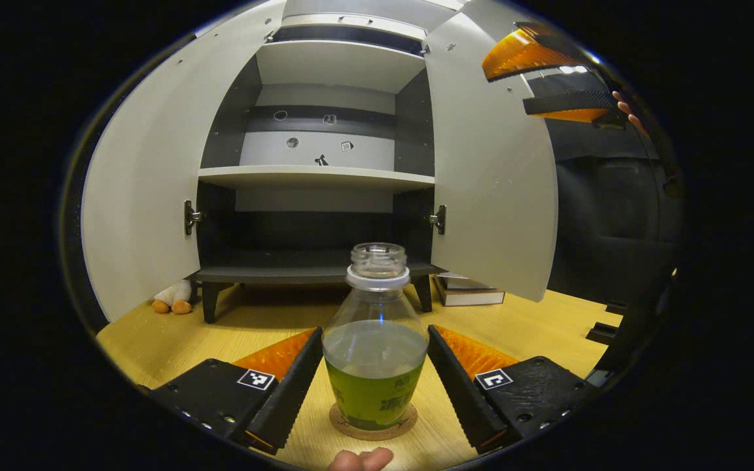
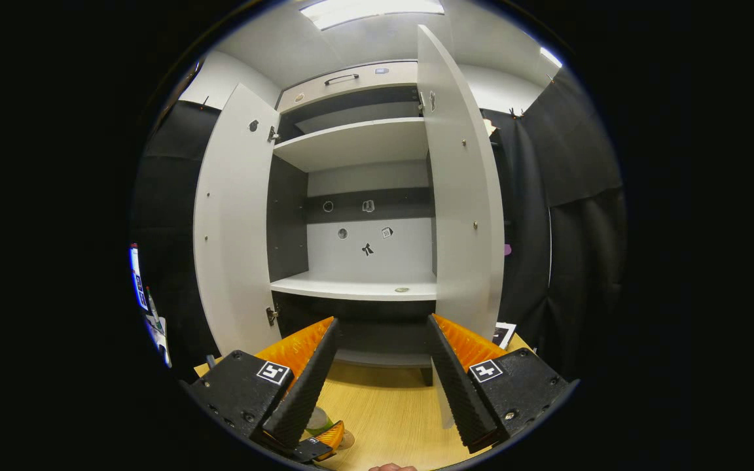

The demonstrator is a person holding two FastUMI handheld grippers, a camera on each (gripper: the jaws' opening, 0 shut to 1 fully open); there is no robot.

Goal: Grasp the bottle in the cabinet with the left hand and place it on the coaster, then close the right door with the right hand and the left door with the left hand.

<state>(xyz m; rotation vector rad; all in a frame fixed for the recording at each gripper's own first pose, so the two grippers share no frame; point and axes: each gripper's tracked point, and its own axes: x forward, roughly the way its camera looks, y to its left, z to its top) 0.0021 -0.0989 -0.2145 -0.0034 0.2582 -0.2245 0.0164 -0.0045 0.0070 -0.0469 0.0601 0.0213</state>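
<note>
A clear, capless bottle (image 1: 375, 386) with green liquid stands upright on a round cork coaster (image 1: 373, 434) on the wooden table. My left gripper (image 1: 375, 330) is open, its black fingers close along both sides of the bottle. The white cabinet (image 1: 317, 175) behind it has both doors swung wide: left door (image 1: 141, 196), right door (image 1: 491, 170). My right gripper (image 2: 382, 320) is open and empty, raised before the cabinet, with the right door (image 2: 465, 209) just ahead of its right finger. It also appears high on the right in the left gripper view (image 1: 567, 85).
A plush toy (image 1: 174, 297) lies by the cabinet's left leg. Stacked books (image 1: 468, 291) sit under the right door. The cabinet shelves (image 2: 357, 286) are nearly bare. A fingertip (image 1: 360, 460) shows at the bottom edge.
</note>
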